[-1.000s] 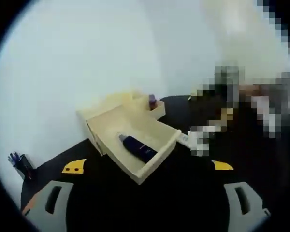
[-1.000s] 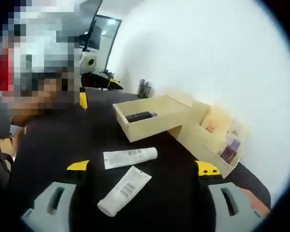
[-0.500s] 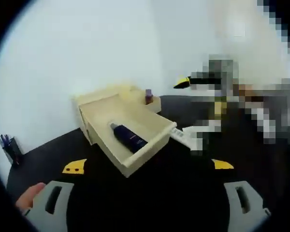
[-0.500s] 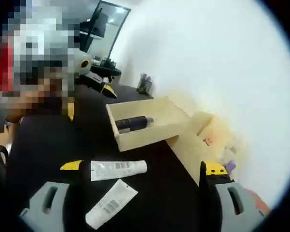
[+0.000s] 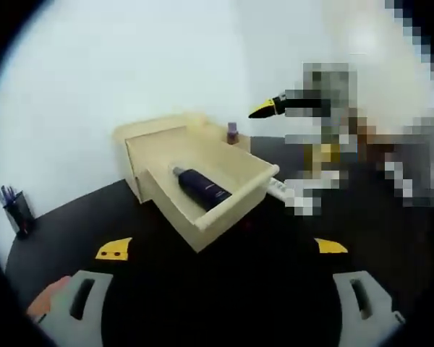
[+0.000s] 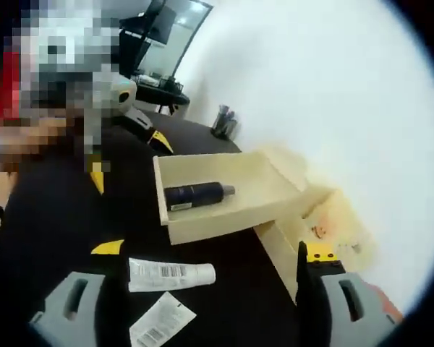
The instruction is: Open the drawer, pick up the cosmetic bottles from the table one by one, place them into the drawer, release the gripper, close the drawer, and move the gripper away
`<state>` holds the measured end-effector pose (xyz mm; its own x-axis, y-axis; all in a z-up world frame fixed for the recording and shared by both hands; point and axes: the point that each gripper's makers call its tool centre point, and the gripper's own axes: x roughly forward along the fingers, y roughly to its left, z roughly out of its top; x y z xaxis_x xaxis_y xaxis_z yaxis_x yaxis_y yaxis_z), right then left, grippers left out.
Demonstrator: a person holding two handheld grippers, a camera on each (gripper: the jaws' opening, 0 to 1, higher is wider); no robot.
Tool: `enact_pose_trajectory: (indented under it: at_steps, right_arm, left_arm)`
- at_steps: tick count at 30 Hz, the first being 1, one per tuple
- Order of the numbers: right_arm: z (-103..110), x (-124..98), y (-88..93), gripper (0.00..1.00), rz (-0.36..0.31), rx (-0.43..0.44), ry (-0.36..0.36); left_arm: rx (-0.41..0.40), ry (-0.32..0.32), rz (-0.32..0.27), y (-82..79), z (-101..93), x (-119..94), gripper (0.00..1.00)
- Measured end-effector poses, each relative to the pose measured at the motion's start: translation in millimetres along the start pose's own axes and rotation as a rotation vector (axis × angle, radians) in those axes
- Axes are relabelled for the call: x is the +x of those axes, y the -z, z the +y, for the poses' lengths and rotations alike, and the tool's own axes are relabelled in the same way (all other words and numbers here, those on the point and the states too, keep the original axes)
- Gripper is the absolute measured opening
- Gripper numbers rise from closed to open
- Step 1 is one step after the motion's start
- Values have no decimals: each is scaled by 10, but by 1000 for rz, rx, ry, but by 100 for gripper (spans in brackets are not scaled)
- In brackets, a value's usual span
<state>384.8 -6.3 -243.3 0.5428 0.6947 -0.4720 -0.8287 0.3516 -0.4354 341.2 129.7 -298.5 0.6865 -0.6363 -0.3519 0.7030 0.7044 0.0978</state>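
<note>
A cream wooden drawer [image 5: 224, 206] stands pulled open on the black table, and a dark cosmetic bottle [image 5: 202, 186] lies inside it. My left gripper [image 5: 220, 307] is open and empty, well short of the drawer. In the right gripper view the same drawer [image 6: 217, 217] holds the dark bottle [image 6: 195, 194]. Two white tubes [image 6: 170, 273] [image 6: 158, 325] lie on the table just in front of my right gripper [image 6: 210, 307], which is open and empty. One white tube [image 5: 277, 189] shows beside the drawer's right corner.
The drawer belongs to a cream organiser [image 6: 325, 224] against the white wall, with a small purple bottle [image 5: 232, 131] on it. A pen cup [image 5: 14, 213] stands at the table's left. A person is behind the table. A yellow-black fingertip [image 5: 264, 110] of the other gripper shows.
Both cameras have shifted a little; the drawer and tubes sit lower and nearer in the right gripper view. The drawer stays open with the bottle in it, and both grippers stay open.
</note>
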Motion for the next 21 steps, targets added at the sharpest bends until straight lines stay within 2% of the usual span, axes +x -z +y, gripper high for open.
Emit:
enact_pose_trajectory:
  at_steps: [7,12,21]
  right_arm:
    - [23,157,53,93,14,-36,-8]
    - [-31,171,-38,93,-25,-12,2]
    - [25,340,0,91,-31,-1,2]
  left_arm:
    - [-4,-8,5,19,22,21,92]
    - [-4,-14,13,47,54,24,91]
    - [2,-17,23,77,52,22,90]
